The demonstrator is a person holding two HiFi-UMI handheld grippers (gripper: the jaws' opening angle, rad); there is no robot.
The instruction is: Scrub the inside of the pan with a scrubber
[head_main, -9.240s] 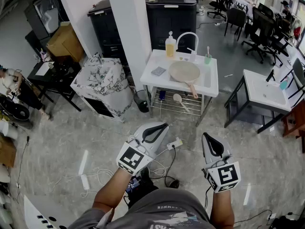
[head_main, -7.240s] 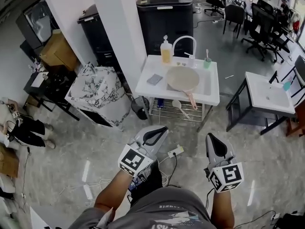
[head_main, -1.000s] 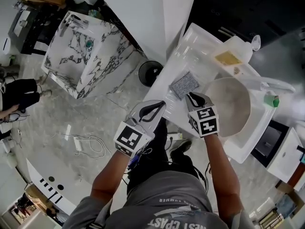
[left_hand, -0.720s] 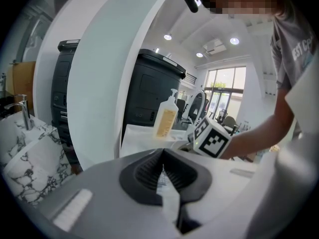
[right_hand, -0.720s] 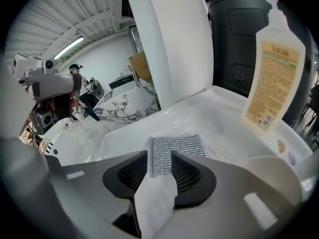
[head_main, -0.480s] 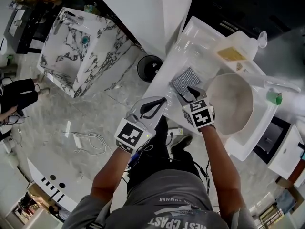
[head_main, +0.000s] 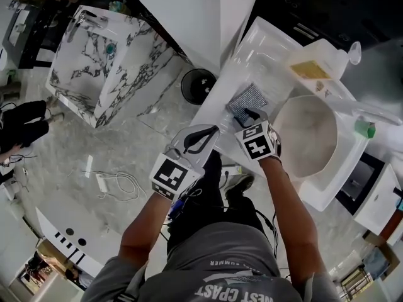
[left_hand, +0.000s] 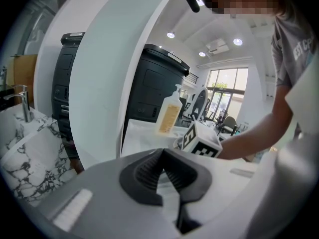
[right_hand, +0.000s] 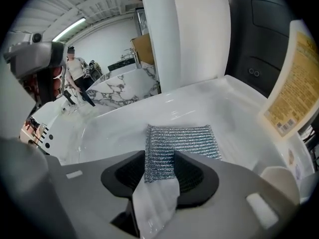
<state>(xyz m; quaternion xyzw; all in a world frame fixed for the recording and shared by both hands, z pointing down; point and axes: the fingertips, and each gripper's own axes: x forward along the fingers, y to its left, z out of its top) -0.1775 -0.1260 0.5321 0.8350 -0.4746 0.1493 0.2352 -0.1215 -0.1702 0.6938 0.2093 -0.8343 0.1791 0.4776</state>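
Observation:
A silver mesh scrubber [head_main: 249, 97] lies flat on the white sink unit's left ledge [head_main: 234, 68]. To its right, the pale round pan [head_main: 308, 134] sits in the basin. My right gripper [head_main: 249, 114] is low over the scrubber's near edge. In the right gripper view the scrubber [right_hand: 182, 141] reaches in between the jaws of my right gripper [right_hand: 159, 171]; they are closing, but the pads do not press on it. My left gripper [head_main: 201, 137] hangs open and empty, short of the sink's front edge. The left gripper view shows its jaws [left_hand: 167, 176] apart and the right gripper's marker cube [left_hand: 201, 141] beyond.
A soap bottle [head_main: 315, 68] stands behind the pan, close on the right in the right gripper view [right_hand: 294, 93]. A green cup [head_main: 364, 129] sits at the basin's far right. A white pillar, a dark bin [head_main: 198, 83] and a marble sink unit [head_main: 107, 49] stand to the left.
My right gripper has moved left from the pan's rim and down onto the scrubber's near edge. The left gripper has barely shifted.

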